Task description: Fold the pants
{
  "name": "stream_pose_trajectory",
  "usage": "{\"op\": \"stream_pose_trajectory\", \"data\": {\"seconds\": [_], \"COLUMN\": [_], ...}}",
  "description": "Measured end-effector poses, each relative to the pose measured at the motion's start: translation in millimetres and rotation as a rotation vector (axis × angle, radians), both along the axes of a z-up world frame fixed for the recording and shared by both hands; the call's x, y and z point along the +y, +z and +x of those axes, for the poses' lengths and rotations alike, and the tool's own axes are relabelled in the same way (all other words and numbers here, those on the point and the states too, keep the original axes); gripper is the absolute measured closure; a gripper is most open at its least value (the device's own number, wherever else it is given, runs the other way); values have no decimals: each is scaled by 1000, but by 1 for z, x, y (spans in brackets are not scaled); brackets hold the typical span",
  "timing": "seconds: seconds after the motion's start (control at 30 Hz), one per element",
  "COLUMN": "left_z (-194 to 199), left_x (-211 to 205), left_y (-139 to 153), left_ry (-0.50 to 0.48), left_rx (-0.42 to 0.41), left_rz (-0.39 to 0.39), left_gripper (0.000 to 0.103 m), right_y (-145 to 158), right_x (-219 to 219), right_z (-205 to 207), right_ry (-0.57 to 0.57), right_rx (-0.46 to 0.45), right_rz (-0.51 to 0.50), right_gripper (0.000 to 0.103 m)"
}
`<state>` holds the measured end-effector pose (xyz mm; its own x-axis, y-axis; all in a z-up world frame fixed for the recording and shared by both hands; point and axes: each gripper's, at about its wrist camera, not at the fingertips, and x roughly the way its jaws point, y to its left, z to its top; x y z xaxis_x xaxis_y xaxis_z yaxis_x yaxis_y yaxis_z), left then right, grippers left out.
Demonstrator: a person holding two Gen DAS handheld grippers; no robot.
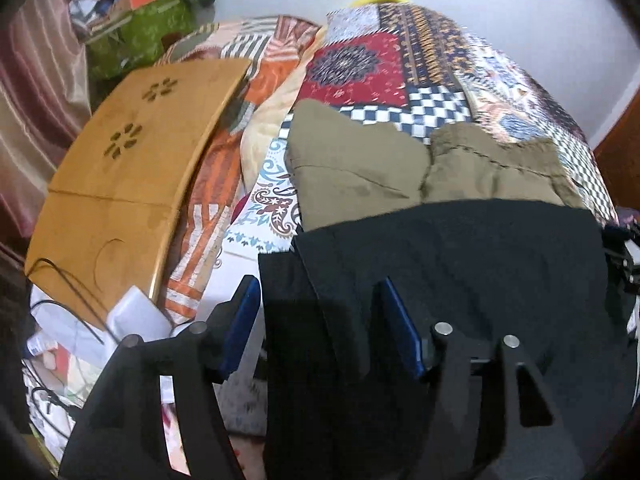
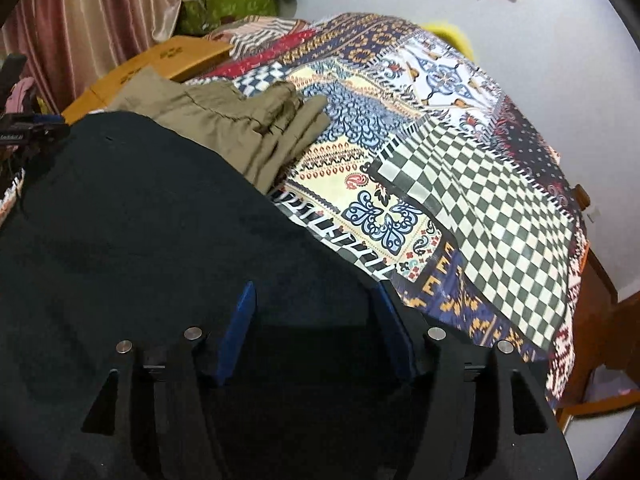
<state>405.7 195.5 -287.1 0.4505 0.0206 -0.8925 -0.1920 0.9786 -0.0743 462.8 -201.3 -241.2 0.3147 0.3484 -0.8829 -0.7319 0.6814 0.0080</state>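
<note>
While both tools stand spread with nothing pinched, black pants [image 1: 460, 264] lie flat on a patterned bedspread [image 2: 472, 168], filling the 6 o'clock half of each view. The left tool [image 1: 316, 320] straddles a dark fold, its blue pads clear of the cloth, likely for a fresh hold. The right tool [image 2: 312, 320] hovers over the pants' edge at 5 o'clock. Olive pants [image 1: 360, 168] sit folded at 12 o'clock, seemingly done and set aside beyond the black pair.
</note>
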Motion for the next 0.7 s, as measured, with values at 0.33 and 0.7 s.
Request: {"op": "stream_pose_trajectory", "data": {"seconds": [0.33,0.7], "left_z": [17,21], "left_x": [-2,-11], "left_y": [-15,-9], "left_ry": [-5,-6], "left_rx": [0,7], "left_rz": [-8,62], "left_gripper": [41,89], "right_y": [-22,-18], "right_x": [3,11], "right_z": [12,-17], "right_ry": [26,-40], "right_rx": [129,50], "right_rz": [25,11], "right_gripper": [61,98]}}
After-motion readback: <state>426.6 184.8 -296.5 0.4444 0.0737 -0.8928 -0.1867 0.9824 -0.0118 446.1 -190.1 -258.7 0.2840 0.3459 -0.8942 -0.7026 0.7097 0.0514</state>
